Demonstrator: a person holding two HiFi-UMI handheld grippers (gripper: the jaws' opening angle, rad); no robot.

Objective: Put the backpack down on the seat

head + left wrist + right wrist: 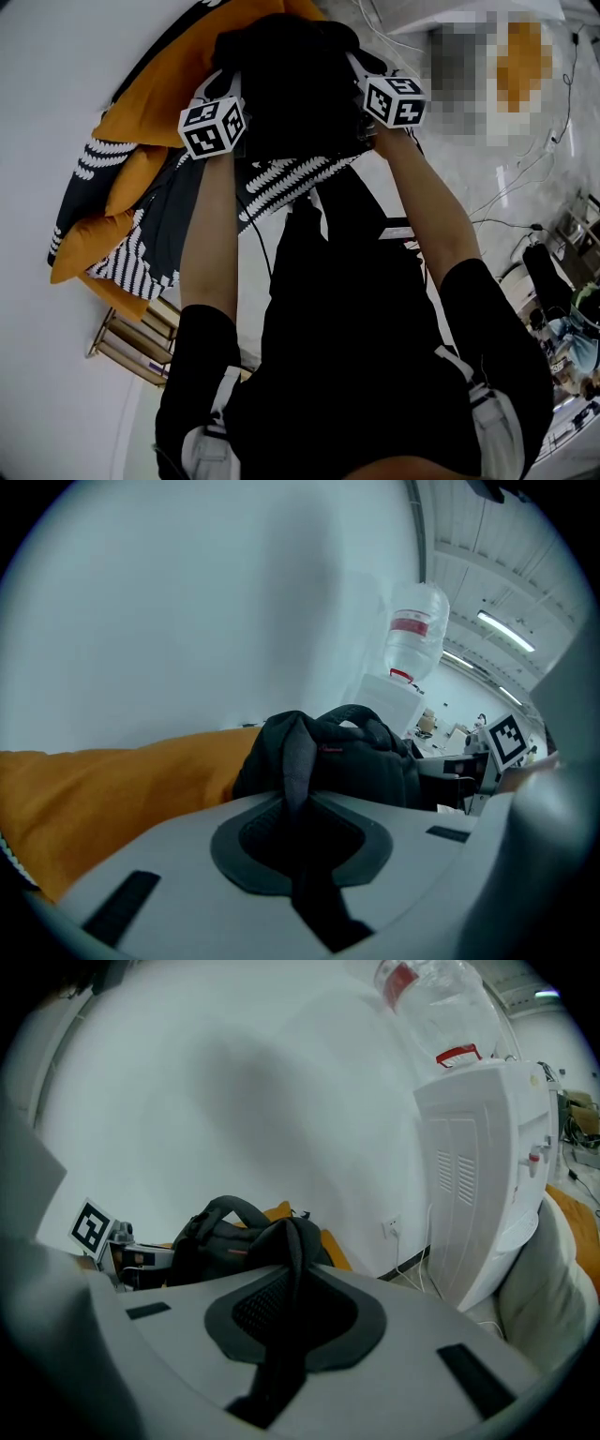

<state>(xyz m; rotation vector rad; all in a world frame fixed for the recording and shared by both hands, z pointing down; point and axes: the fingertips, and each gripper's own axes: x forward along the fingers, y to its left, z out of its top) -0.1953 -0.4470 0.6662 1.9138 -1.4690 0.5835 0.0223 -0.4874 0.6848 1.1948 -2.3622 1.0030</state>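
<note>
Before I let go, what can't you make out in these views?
Whether the backpack rests on the seat: head view, its own bulk covers the underside; both gripper views see only its top.
Which strap or fold the left gripper and right gripper pinch: dark fabric, no detail.

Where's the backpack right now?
The backpack is top centre in the head view, pinched by the left gripper and right gripper, beside the orange cushion.

Black backpack point(291, 84) over orange seat point(150, 117)
</note>
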